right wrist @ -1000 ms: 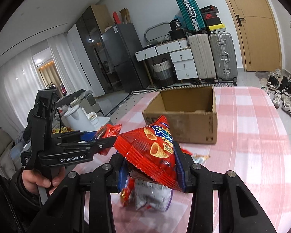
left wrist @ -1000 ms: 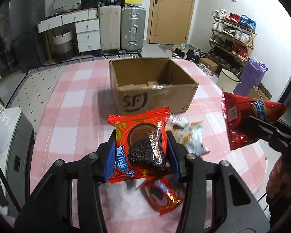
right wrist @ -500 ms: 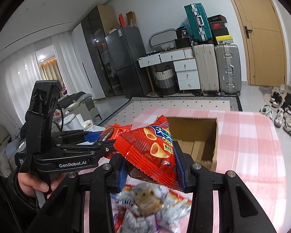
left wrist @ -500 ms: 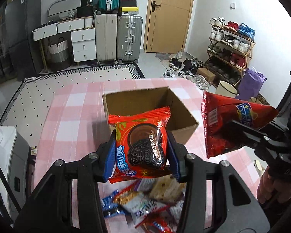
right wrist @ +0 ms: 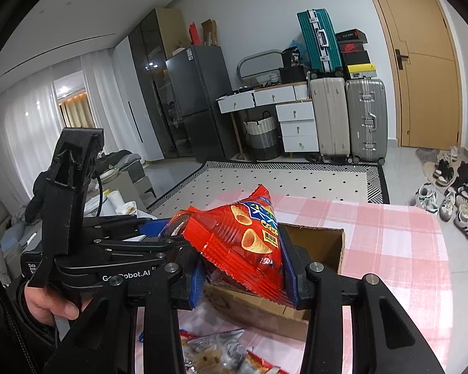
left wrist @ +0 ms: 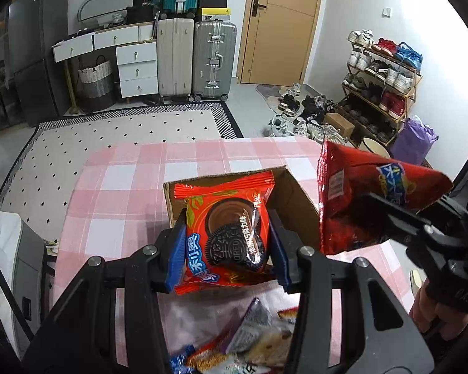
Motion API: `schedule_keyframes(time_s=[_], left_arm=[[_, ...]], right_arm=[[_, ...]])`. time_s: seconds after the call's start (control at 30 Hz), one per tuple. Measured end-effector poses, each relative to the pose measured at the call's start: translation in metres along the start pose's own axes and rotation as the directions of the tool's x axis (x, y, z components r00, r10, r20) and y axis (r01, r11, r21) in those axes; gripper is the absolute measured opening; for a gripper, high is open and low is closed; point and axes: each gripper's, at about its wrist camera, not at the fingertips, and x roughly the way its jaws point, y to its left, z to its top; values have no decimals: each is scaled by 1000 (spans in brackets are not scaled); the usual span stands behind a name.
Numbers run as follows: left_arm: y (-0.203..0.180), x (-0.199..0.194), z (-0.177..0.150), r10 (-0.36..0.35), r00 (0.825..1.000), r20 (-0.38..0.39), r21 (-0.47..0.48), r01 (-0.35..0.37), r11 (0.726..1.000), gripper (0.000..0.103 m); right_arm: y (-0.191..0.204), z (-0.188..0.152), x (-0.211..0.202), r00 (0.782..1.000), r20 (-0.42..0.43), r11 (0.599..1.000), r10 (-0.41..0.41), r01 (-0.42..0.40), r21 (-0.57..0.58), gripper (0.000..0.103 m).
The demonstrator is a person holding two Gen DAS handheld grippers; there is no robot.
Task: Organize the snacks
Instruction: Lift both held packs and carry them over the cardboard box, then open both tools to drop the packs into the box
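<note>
Cardboard box point(left wrist: 299, 199): open-topped, brown, standing on the bench point(left wrist: 124, 187), which wears a pink-and-white checked cloth. Taken as landmark for all entries below.

Oreo packet point(left wrist: 227, 233): orange-red wrapper, two dark biscuits printed on the front, blue lettering at lower left. Held upright above the box's open top, toward its near left side. Pinched at both side edges by the jaws of the left gripper point(left wrist: 227, 246), blue pads pressed into the wrapper.

Crisp bag point(right wrist: 246, 243): red, puffed, printed with cone-shaped snacks and a blue-and-yellow label. Held above the near edge of the box, to the right of the Oreo packet and just beside it. Pinched between the jaws of the right gripper point(right wrist: 243, 277), whose blue pads dent the bag's lower half.

Loose snacks point(left wrist: 249, 342): a heap of small mixed wrappers, silver, blue and red, lying on the bench on the near side of the box, below both grippers. Individual kinds too blurred to name.

Hand point(right wrist: 51, 304): wrapped round the left gripper's handle, left of the box in the right wrist view.
</note>
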Motion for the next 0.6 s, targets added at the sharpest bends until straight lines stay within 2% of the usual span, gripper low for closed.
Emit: schedule_keyframes(time_s=[0.17,0.4,0.47,0.53,0.57,0.6], left_arm=[[5,34,12,-5,999,-37,-8,4,1000,44],[18,76,8,-21,997,-75,-40,18,999,44],[22,86,10,-28,997,-74,-60,23,998,51],[26,93,11,-13,997,-76,-81,7,997,80],[28,94,11,-15,997,-70,-88,9,996,82],[28,94,9,-16,998,-67,-90,10,996,82]], right_arm=[[-16,-1,29,999,-40,1000,-11,11,21,41],[-38,-7,74,995,-94,998,-39,44,47,41],[-43,-8,84,994,-104,997,-44,51,61,42],[-50,-9,90,994,-97,995,-45,53,83,44],[-52,-8,91,995,-88,994,-45,53,94,48],[-54,-7,91,996,-82,994,-44,52,98,57]])
